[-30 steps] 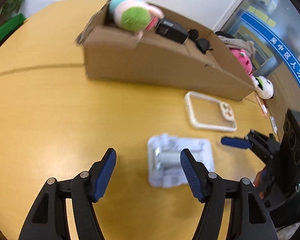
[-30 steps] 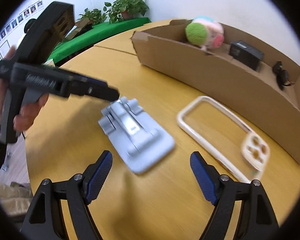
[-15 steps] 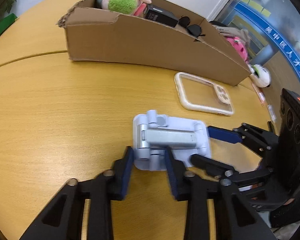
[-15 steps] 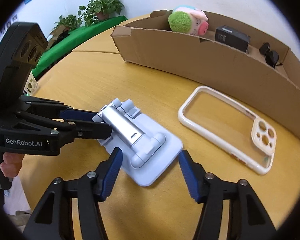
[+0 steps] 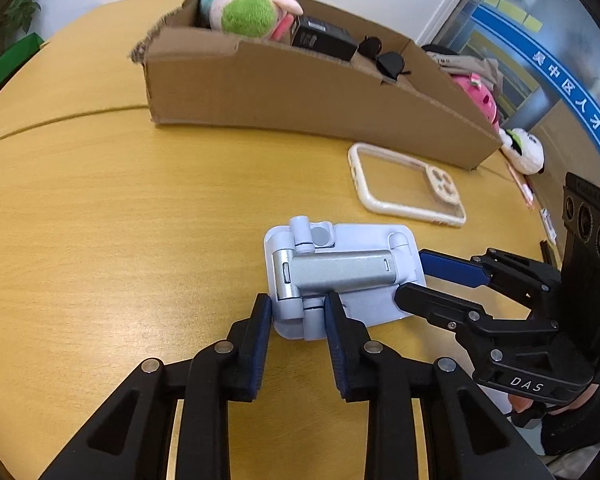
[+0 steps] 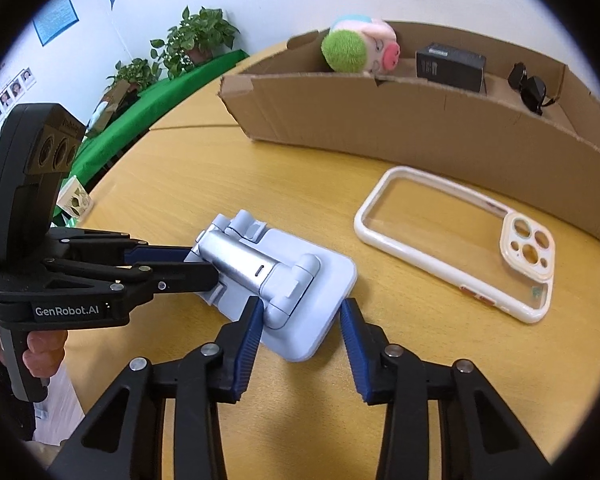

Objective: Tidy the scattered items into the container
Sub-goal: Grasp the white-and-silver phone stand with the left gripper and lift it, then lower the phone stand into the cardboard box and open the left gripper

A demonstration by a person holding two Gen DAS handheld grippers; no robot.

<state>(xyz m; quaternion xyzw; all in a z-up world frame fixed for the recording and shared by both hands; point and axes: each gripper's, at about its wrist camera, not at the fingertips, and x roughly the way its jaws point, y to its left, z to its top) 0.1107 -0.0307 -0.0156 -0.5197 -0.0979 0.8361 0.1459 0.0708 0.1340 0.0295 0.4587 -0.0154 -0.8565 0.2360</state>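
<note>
phone stand (image 5: pixel 340 276) flat on desk (image 5: pixel 100 220); left hand-held gripper (image 5: pixel 296 312) clamped on its hinge end; right hand-held gripper (image 6: pixel 300 320) just closing around its base corner, pads seemingly touching.

Phone stand (image 5: pixel 340 276) on the table (image 5: pixel 100 240) — phone case (image 5: pixel 408 190) behind it, box (image 5: pixel 300 92) beyond.

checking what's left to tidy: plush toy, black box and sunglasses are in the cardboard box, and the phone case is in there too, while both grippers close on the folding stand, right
Not quite. The phone case lies on the table, outside the cardboard box, as the right wrist view shows. The plush toy, black box and sunglasses are inside, and the left gripper and right gripper have been closing on the folding stand.
</note>
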